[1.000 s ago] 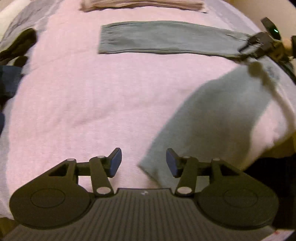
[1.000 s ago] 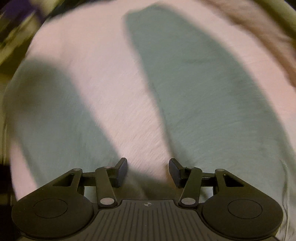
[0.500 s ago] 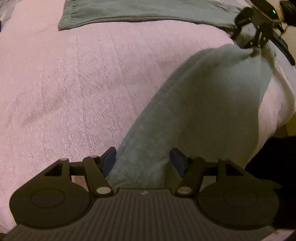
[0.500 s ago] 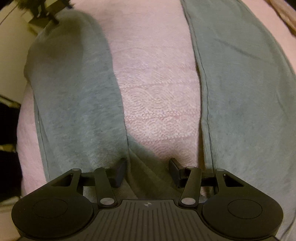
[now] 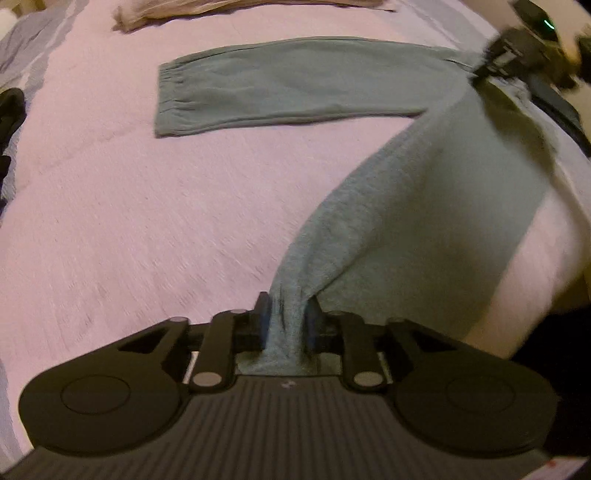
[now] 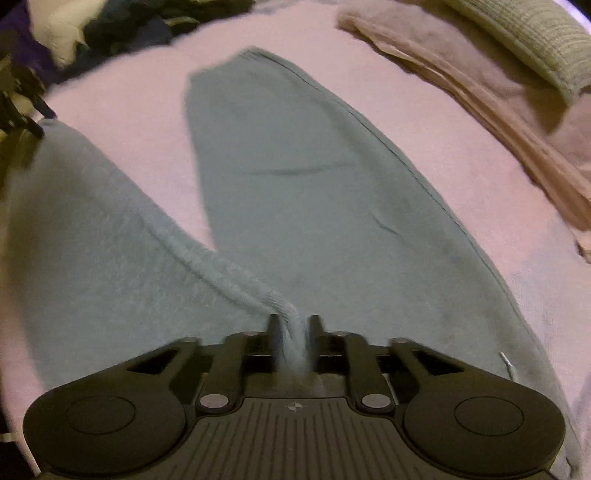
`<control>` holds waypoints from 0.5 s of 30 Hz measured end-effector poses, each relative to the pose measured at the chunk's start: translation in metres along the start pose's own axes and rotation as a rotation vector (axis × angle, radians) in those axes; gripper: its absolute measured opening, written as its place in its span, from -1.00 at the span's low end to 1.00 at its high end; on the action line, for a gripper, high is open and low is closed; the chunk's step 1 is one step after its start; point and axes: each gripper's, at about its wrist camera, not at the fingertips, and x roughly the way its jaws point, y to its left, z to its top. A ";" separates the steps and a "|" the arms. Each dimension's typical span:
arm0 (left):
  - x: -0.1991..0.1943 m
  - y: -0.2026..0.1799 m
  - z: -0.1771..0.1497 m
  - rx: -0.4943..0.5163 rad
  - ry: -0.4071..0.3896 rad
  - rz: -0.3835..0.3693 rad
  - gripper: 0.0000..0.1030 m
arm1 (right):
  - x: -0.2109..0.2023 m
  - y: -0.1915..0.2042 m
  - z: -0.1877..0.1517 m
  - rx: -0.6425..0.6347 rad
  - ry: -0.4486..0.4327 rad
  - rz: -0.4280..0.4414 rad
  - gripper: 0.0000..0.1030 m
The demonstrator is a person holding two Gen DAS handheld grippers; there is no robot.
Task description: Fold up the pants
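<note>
Grey-green sweatpants (image 5: pixel 424 192) lie spread on a pink bedspread (image 5: pixel 129 221), the far leg (image 5: pixel 280 88) flat and the near leg lifted. My left gripper (image 5: pixel 287 310) is shut on the cuff end of the near leg, which bunches between the fingers. In the right wrist view the pants (image 6: pixel 314 184) fan out in a V, and my right gripper (image 6: pixel 293 325) is shut on the fabric near the top of the near leg. The right gripper (image 5: pixel 517 51) also shows at the left view's top right, holding the cloth.
A folded beige garment (image 6: pixel 480 96) and a ribbed pale one (image 6: pixel 535 40) lie at the bed's far side. Dark clothes (image 6: pixel 122 26) are piled beyond the pink bedspread (image 6: pixel 461 166). The bed's edge drops off at right (image 5: pixel 546 258). A dark item (image 5: pixel 9 110) lies at left.
Both grippers went from open around the fabric to shut on it. The near leg has been lifted off the bedspread and hangs stretched between them.
</note>
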 end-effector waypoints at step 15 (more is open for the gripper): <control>0.006 -0.003 -0.028 0.050 -0.036 0.111 -0.37 | -0.075 0.064 -0.100 0.583 -0.072 -0.206 -0.17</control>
